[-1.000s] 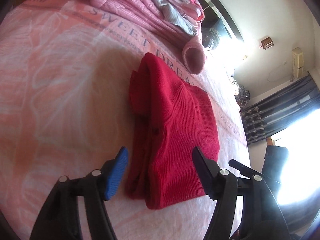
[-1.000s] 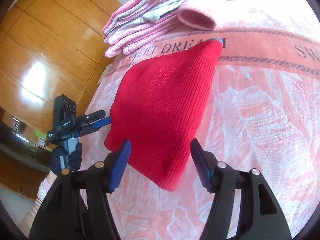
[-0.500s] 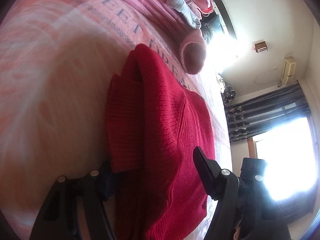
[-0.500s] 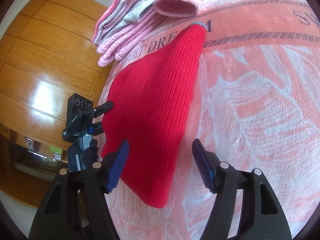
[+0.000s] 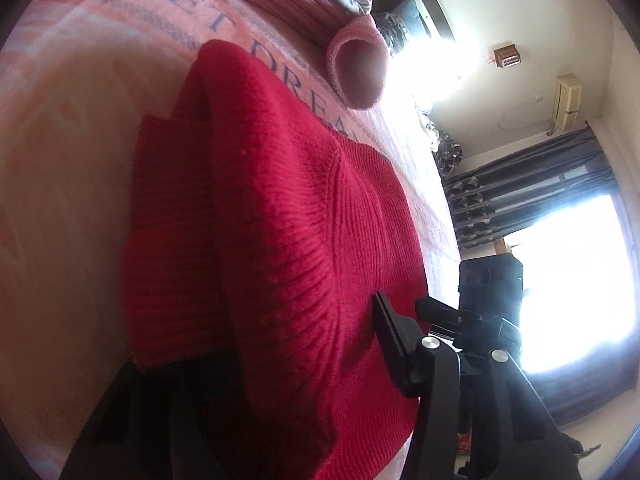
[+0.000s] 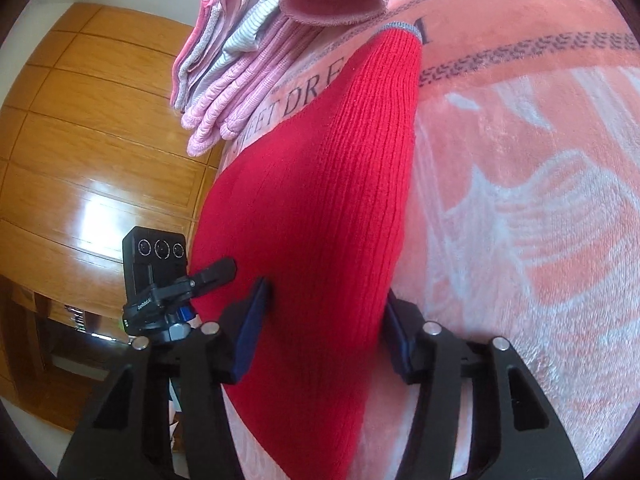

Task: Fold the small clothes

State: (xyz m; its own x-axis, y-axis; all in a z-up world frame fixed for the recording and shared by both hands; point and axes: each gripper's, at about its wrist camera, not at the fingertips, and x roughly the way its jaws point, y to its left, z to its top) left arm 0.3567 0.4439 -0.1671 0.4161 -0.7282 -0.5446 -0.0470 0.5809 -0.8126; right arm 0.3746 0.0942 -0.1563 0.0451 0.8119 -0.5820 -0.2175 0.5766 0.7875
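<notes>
While the folded red ribbed-knit sweater (image 6: 320, 208) lies on the pink "SWEET DREAM" blanket (image 6: 520, 168) just before the stack of folded pink clothes (image 6: 240, 64), both grippers straddle its near edge, left gripper (image 5: 304, 344) and right gripper (image 6: 324, 332) spread wide, apparently to lift the bundle.

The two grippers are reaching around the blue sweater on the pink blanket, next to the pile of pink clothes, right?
Not quite: the sweater is red, not blue, as the right wrist view shows. The rest holds: the left gripper and right gripper both reach around it on the pink blanket, near the pile of pink clothes.
</notes>
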